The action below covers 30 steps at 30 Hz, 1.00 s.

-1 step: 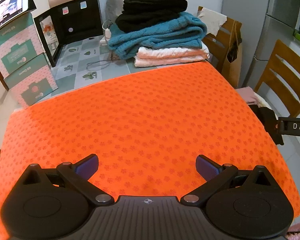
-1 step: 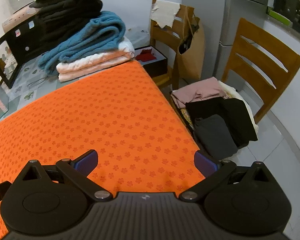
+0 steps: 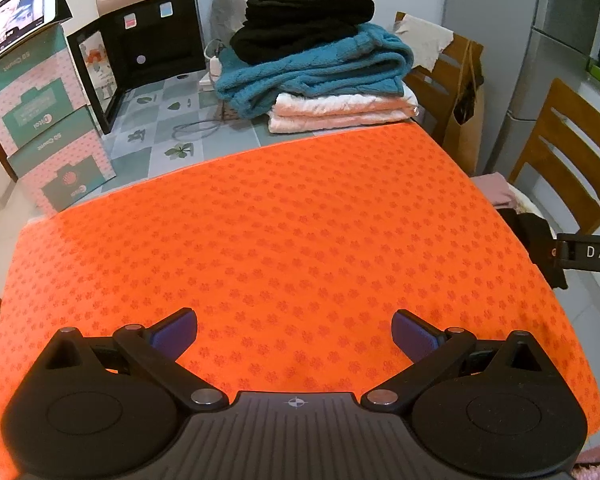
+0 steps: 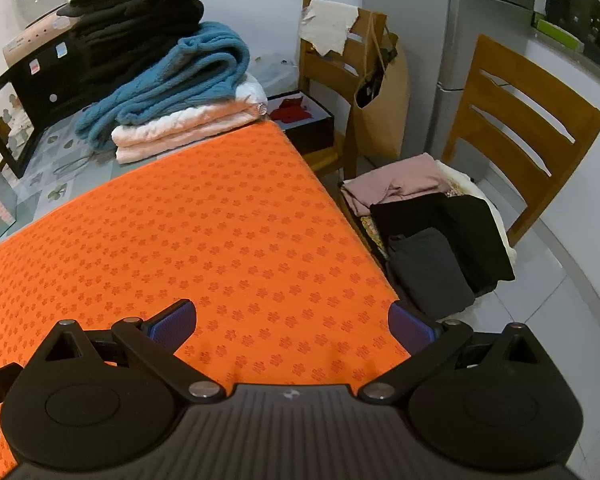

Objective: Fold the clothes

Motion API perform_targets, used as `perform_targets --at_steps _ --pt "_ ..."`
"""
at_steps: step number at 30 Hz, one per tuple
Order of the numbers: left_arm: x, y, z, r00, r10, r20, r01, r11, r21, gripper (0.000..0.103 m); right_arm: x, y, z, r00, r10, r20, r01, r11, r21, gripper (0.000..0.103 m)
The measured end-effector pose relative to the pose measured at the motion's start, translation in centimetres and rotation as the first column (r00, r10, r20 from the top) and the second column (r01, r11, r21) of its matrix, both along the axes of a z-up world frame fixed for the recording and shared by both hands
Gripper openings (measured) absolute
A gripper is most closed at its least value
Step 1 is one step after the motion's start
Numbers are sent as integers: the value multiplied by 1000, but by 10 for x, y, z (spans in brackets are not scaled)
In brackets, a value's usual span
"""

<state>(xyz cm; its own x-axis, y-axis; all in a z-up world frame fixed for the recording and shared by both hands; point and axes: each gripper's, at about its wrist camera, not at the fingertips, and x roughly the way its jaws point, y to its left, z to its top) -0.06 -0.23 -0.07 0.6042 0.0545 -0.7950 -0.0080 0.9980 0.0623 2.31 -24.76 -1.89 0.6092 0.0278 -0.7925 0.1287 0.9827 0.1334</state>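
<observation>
An orange mat (image 3: 300, 220) with a small flower pattern covers the table, and no garment lies on it. At its far edge stands a folded stack: black clothes (image 3: 304, 8) on a teal knit sweater (image 3: 320, 68) on a pale pink-white knit (image 3: 340, 110). Loose clothes lie heaped on a chair seat to the right: a pink piece (image 4: 396, 188), a black one (image 4: 460, 232) and a grey one (image 4: 428, 268). My left gripper (image 3: 294, 326) hangs open over the mat's near edge. My right gripper (image 4: 292, 320) is open over the mat's near right corner. Neither holds anything.
Pink-green cartons (image 3: 40, 120) with a tablet (image 3: 16, 32) on top stand at the far left, beside a black appliance (image 3: 148, 40) with its door open. Right of the table are two wooden chairs (image 4: 520, 120), a paper bag (image 4: 380, 112), a box of red items (image 4: 304, 116) and a fridge (image 4: 492, 40).
</observation>
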Motion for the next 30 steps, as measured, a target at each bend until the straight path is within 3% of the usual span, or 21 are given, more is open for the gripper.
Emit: perform_targets --at_steps 30 --pt "-1 2 -1 999 -23 -22 22 999 -30 103 -1 0 -1 1000 -6 -6 6 1000 -25 103"
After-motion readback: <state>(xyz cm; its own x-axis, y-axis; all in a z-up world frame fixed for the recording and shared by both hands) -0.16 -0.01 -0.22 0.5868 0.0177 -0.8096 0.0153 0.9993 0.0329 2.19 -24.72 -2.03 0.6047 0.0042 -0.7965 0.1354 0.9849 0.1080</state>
